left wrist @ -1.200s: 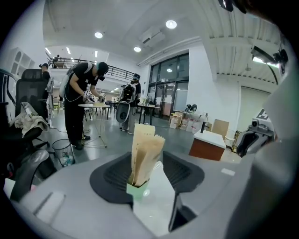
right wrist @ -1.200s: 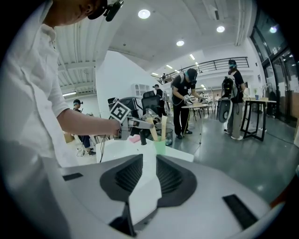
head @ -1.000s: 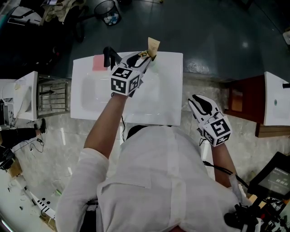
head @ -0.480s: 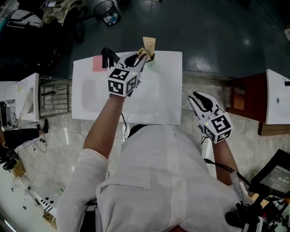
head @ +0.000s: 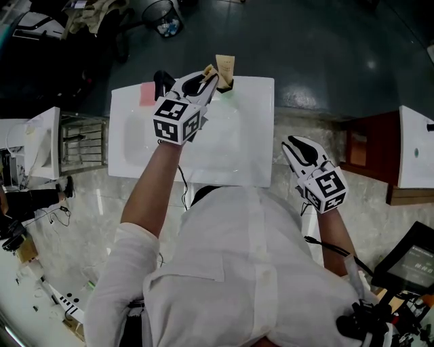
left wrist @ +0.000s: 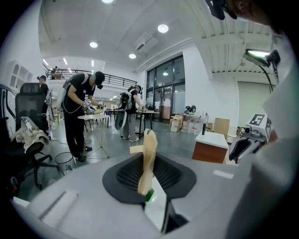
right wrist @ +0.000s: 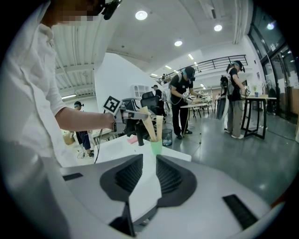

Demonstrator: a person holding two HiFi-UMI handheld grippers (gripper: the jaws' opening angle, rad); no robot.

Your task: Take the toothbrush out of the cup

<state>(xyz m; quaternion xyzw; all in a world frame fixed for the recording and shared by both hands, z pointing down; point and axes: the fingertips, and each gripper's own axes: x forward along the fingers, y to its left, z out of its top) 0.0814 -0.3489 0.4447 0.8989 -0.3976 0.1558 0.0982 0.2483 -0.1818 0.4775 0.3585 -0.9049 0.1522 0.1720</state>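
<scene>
A small green cup (right wrist: 155, 147) stands at the far edge of the white table (head: 237, 149) and holds two beige paper-wrapped toothbrushes. My left gripper (head: 210, 74) is shut on the tilted toothbrush (left wrist: 148, 158), whose lower end is still in the cup (left wrist: 148, 195). The other toothbrush (right wrist: 159, 127) stands upright in the cup, untouched. In the right gripper view the left gripper (right wrist: 133, 113) holds its toothbrush (right wrist: 145, 125) near the top. My right gripper (head: 295, 146) hovers off the table's right side, open, with nothing between its jaws.
A black faucet-like post (head: 161, 81) and a pink pad (head: 147, 95) sit at the table's far left. A brown cabinet (head: 366, 149) stands to the right. A wire bin (head: 161, 17) is on the floor beyond, and people work at tables in the background.
My left gripper has closed on the tilted toothbrush and risen a little with it. The right gripper has stayed where it was.
</scene>
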